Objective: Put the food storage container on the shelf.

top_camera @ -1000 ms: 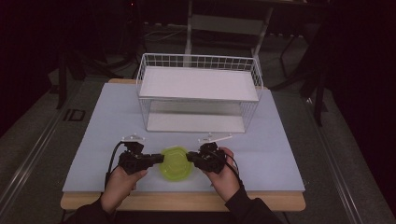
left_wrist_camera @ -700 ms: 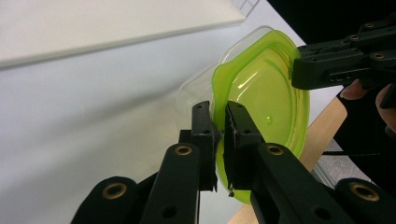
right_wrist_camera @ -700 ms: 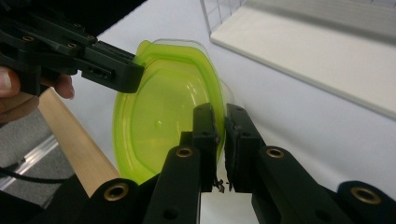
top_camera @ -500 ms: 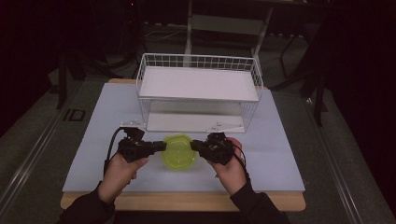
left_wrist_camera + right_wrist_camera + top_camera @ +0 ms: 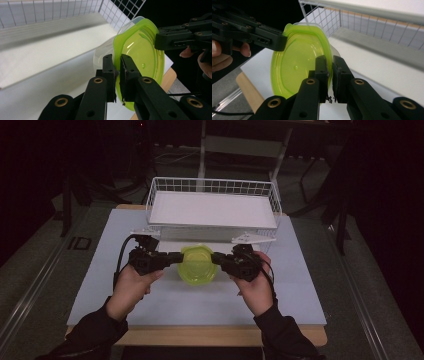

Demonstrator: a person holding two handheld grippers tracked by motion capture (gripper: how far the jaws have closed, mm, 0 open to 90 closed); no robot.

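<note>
A clear container with a yellow-green lid (image 5: 198, 264) hangs above the table, gripped from both sides. My left gripper (image 5: 176, 258) is shut on the lid's left rim, and my right gripper (image 5: 218, 258) is shut on its right rim. In the left gripper view the jaws pinch the lid's edge (image 5: 117, 65), with the lid (image 5: 140, 52) standing on edge and the right gripper (image 5: 181, 37) clamped on its far side. In the right gripper view the jaws (image 5: 330, 66) pinch the near rim of the lid (image 5: 297, 62), and the left gripper (image 5: 257, 35) holds the far rim.
A white wire basket rack (image 5: 212, 187) with a white shelf stands at the back of the pale table top (image 5: 165, 305), just behind the container. The table's wooden front edge (image 5: 200, 336) lies near the person's sleeves.
Both grippers have risen with the container between them, lifting it off the table and carrying it a little toward the rack.
</note>
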